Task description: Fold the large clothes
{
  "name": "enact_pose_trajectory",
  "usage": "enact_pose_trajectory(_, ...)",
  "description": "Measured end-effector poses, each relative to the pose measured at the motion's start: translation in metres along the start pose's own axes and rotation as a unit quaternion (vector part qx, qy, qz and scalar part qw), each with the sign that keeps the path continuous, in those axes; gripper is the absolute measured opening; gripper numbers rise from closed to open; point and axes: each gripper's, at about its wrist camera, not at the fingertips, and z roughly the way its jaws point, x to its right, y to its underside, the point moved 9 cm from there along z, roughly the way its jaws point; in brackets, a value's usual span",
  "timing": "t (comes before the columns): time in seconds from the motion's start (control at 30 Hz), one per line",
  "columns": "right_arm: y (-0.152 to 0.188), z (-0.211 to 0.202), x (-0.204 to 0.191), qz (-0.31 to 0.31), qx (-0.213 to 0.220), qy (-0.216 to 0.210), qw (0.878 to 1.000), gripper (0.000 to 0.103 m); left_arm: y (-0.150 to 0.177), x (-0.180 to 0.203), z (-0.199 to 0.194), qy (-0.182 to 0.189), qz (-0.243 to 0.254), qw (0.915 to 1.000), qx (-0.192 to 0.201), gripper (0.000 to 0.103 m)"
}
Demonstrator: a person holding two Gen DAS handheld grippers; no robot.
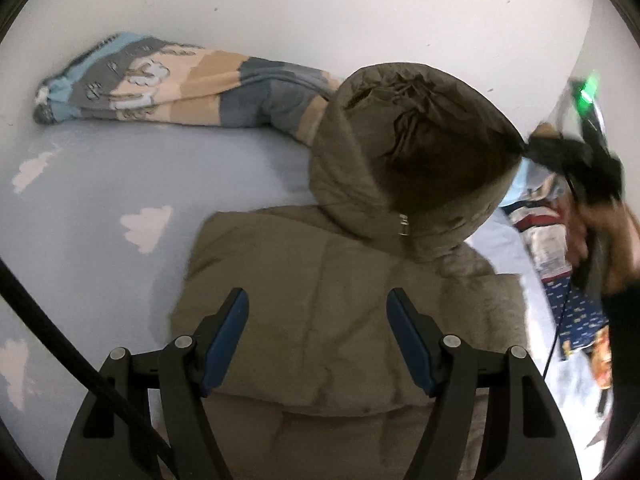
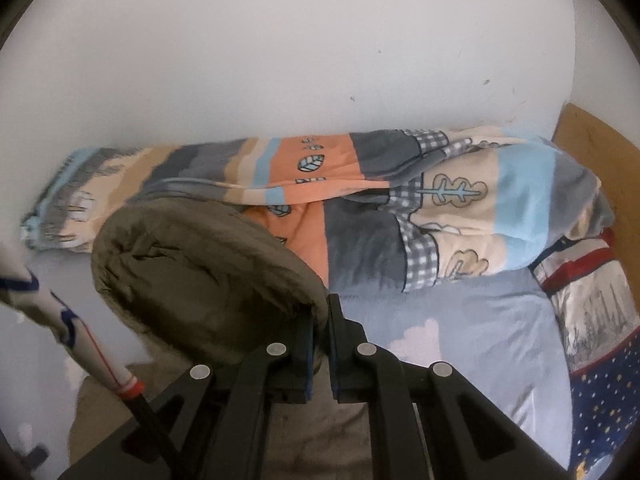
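An olive-brown padded jacket (image 1: 280, 248) lies folded on the bed, its hood (image 1: 400, 152) lifted and held open. My left gripper (image 1: 318, 304) hovers just over the jacket's body, jaws open, blue pads apart with nothing between them. My right gripper (image 1: 532, 152), held by a hand (image 1: 608, 248), pinches the hood's right rim. In the right wrist view the right gripper (image 2: 320, 312) is shut on the edge of the hood (image 2: 200, 272), the fabric bulging to the left of the pads.
A patterned blanket (image 2: 360, 208) lies rolled along the white wall, also seen behind the hood as the blanket (image 1: 180, 80). The sheet (image 1: 100, 200) is light blue with clouds. Starry bedding (image 2: 600, 360) and a wooden headboard (image 2: 600, 152) are at the right.
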Motion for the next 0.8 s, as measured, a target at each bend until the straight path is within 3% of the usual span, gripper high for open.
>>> enact_pose_trajectory(0.2, 0.061, -0.073, 0.005, -0.018, 0.02, -0.037, 0.999, 0.006, 0.004, 0.025, -0.004, 0.097, -0.046, 0.9941, -0.014, 0.07)
enact_pose_trajectory(0.3, 0.101, -0.095, 0.008, -0.017, 0.015, -0.055, 0.998, 0.006, 0.008, 0.031, 0.0, 0.121, -0.064, 0.9904, -0.022, 0.07)
enact_pose_trajectory(0.43, 0.15, -0.116, 0.016, 0.01, 0.007, -0.077, 0.997, 0.006, 0.021, 0.037, 0.012, 0.125, -0.063, 0.989, -0.046, 0.07)
enact_pose_trajectory(0.63, 0.212, -0.118, 0.038, 0.079, -0.013, -0.084, 0.993, 0.006, 0.03, 0.035, 0.031, 0.129, -0.07, 0.9869, -0.068, 0.07)
enact_pose_trajectory(0.73, 0.233, -0.099, 0.045, 0.117, -0.049, -0.096, 0.987, 0.006, 0.034, 0.031, 0.041, 0.157, -0.107, 0.9781, -0.085, 0.07)
enact_pose_trajectory(0.8, 0.231, -0.099, 0.044, 0.118, -0.044, -0.098, 0.987, 0.006, 0.038, 0.033, 0.046, 0.184, -0.135, 0.9686, -0.098, 0.07)
